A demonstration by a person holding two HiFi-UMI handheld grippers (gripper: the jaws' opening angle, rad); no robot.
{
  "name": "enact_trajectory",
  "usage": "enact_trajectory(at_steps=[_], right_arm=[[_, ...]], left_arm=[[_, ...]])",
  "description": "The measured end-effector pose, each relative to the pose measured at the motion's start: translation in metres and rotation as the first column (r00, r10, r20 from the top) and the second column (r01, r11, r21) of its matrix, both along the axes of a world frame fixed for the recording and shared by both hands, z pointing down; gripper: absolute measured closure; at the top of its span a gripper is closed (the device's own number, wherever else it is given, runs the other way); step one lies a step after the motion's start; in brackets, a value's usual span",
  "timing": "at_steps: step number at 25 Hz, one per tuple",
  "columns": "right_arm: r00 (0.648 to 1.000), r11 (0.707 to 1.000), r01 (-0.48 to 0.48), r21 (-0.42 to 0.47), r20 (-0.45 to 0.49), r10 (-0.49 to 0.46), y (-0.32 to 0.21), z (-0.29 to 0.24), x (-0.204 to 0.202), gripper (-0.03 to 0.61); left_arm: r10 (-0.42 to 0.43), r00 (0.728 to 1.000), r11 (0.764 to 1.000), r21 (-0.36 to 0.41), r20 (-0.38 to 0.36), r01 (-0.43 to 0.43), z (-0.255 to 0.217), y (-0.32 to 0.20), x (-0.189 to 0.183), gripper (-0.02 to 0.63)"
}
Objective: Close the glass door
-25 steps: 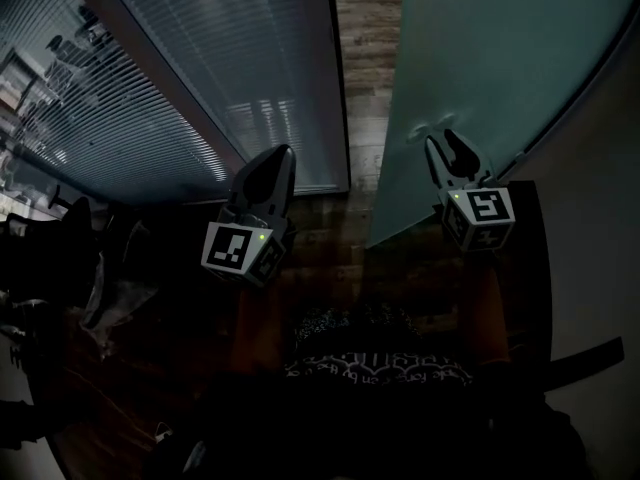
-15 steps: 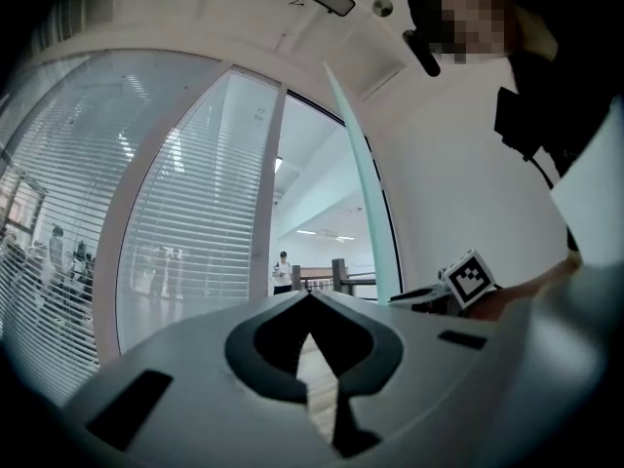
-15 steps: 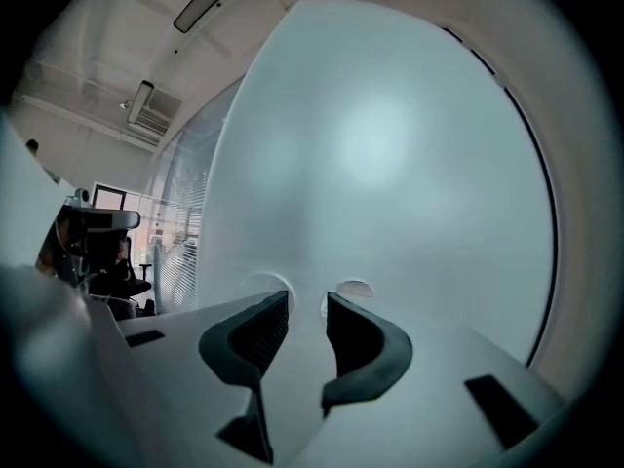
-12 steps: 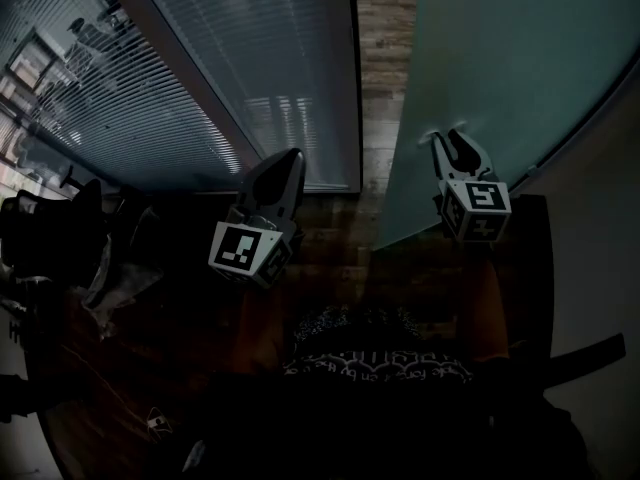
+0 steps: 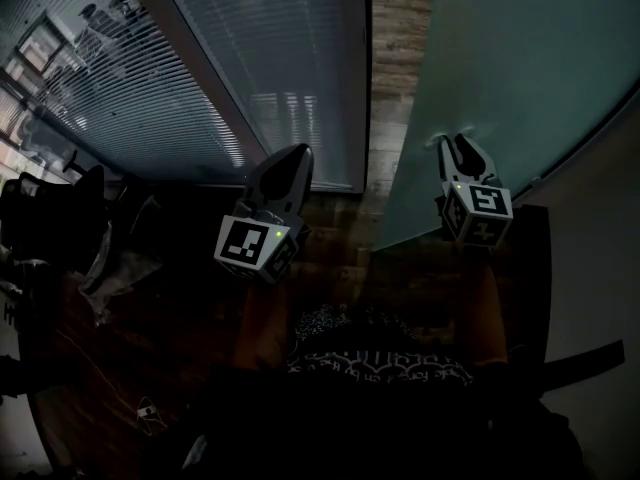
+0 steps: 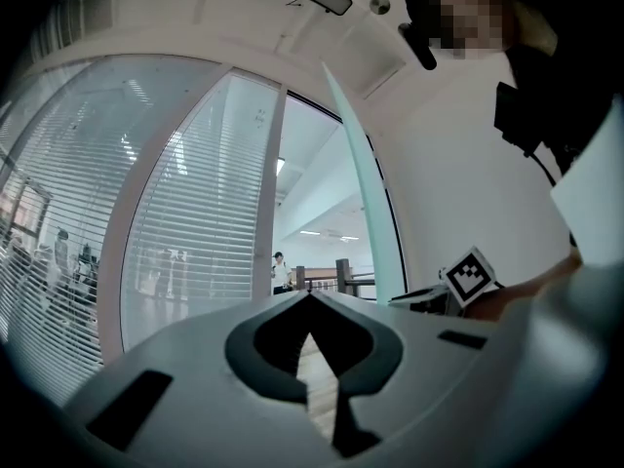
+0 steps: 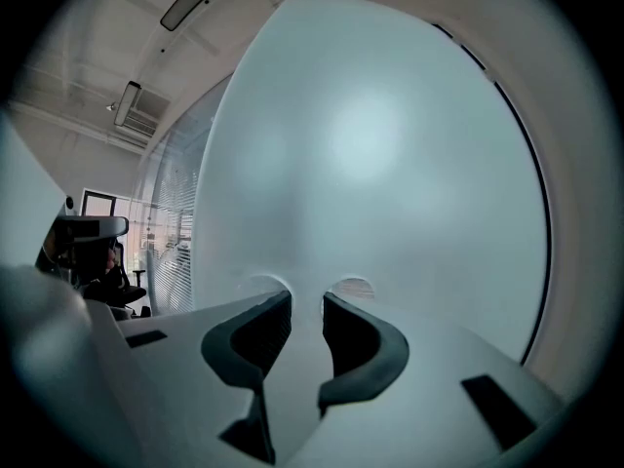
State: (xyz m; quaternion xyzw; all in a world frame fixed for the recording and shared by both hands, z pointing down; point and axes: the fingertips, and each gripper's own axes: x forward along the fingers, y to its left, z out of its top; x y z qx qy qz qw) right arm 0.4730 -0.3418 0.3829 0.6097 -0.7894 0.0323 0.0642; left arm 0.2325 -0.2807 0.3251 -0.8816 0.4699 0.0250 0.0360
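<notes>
While the tall, frosted pale-green glass door [image 5: 520, 78] stands ajar at the right, its edge beside a strip of brown wooden floor [image 5: 392, 38], a glass wall [image 5: 250, 68] with slatted blinds fills the left. The right claw [image 5: 455, 140], tips close to the door's face, has just been closing, its 2 jaws apart with nothing between. The left claw [image 5: 295, 153] has its jaws together, empty.

Slatted blinds [image 5: 200, 78] on the left partition, a plank floor [image 5: 395, 28] beside them, and an office chair [image 7: 91, 228] at far left.
</notes>
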Motion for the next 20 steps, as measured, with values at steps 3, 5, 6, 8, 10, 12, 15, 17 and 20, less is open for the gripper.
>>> enact_trajectory(at_steps=[3, 5, 6, 8, 10, 12, 15, 17, 20], right_arm=[[1.000, 1.000, -0.013, -0.011, 0.006, 0.013, -0.003, -0.001, -0.001, 0.476], [1.000, 1.000, -0.021, -0.009, 0.012, 0.021, -0.004, -0.003, -0.001, 0.476], [1.000, 1.000, -0.024, -0.006, 0.014, 0.024, -0.005, -0.004, 0.000, 0.475], [1.000, 1.000, -0.027, -0.008, 0.013, 0.027, -0.009, -0.004, -0.001, 0.476], [1.000, 1.000, -0.025, -0.016, 0.009, 0.025, -0.014, -0.001, -0.003, 0.474], [1.000, 0.999, -0.025, -0.022, 0.011, 0.025, -0.019, 0.001, -0.005, 0.474], [0.999, 0.999, -0.031, -0.026, 0.016, 0.031, -0.021, 0.000, -0.004, 0.474], [0.999, 0.999, -0.033, -0.022, 0.018, 0.033, -0.024, 0.001, -0.006, 0.474], [0.999, 0.999, -0.031, -0.024, 0.012, 0.031, -0.035, 0.003, -0.011, 0.474]], left_arm=[[-0.015, 1.000, 1.000, -0.001, -0.016, 0.015, -0.003, -0.001, -0.004, 0.612], [-0.020, 1.000, 1.000, -0.001, -0.017, 0.020, -0.005, -0.001, -0.005, 0.612], [-0.020, 1.000, 1.000, -0.002, -0.016, 0.020, -0.006, -0.003, -0.006, 0.612], [-0.022, 1.000, 1.000, -0.006, -0.022, 0.022, -0.005, -0.006, -0.008, 0.612], [-0.028, 0.999, 1.000, -0.010, -0.031, 0.027, -0.002, -0.011, -0.011, 0.612], [-0.029, 0.999, 1.000, -0.010, -0.035, 0.028, 0.001, -0.017, -0.014, 0.612], [-0.022, 0.999, 1.000, -0.007, -0.042, 0.022, -0.001, -0.025, -0.014, 0.612], [-0.017, 0.999, 1.000, 0.000, -0.049, 0.017, -0.002, -0.033, -0.016, 0.612], [-0.010, 0.998, 1.000, 0.016, -0.060, 0.011, -0.007, -0.052, -0.022, 0.612]])
